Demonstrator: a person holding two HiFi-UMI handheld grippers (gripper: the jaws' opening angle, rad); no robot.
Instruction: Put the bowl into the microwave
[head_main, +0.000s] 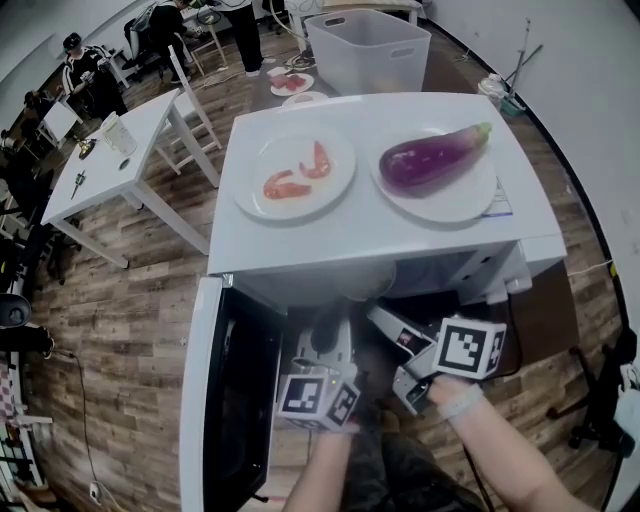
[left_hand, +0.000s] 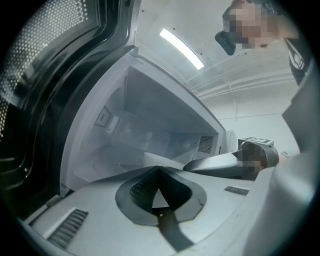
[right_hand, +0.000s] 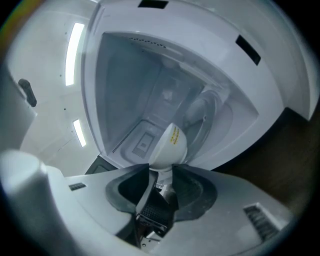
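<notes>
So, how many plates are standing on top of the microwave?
2. The left plate holds red food pieces; the right plate holds an eggplant. Both sit on the microwave. Other plates lie farther back, off it.

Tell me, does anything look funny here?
The bowl is tipped on its side in the right gripper, by the open microwave. Two plates of food, one with an eggplant, sit on the microwave's top.

The bowl (right_hand: 168, 145) is coloured white and marked with a yellow label; the eggplant (head_main: 432, 158) is coloured purple, its plate (head_main: 470, 197) white.
</notes>
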